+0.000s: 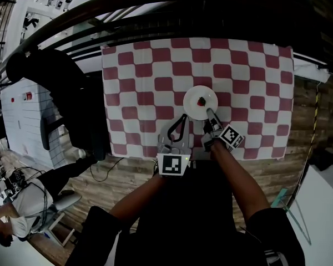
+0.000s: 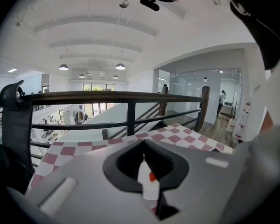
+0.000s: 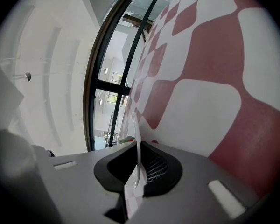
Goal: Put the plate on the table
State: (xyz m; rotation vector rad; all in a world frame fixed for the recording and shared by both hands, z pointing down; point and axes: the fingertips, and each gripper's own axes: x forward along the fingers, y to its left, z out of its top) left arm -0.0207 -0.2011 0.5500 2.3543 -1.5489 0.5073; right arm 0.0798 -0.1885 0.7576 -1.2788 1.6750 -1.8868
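A white plate (image 1: 200,102) with a small red thing (image 1: 201,101) at its middle lies over the red-and-white checked tablecloth (image 1: 155,71), near the front centre. My right gripper (image 1: 210,115) is shut on the plate's near rim. In the right gripper view that rim (image 3: 138,143) runs edge-on between the jaws, close to the cloth (image 3: 210,78); whether it touches I cannot tell. My left gripper (image 1: 183,117) hovers just left of the plate, fingertips together and holding nothing. In the left gripper view, the plate (image 2: 147,185) shows just beyond the jaws.
A black railing (image 1: 133,15) runs past the table's far edge. Wooden floor (image 1: 299,148) lies to the right and front. A dark chair-like shape (image 1: 55,87) and a white cabinet (image 1: 25,115) stand left; a person (image 1: 16,204) sits at lower left.
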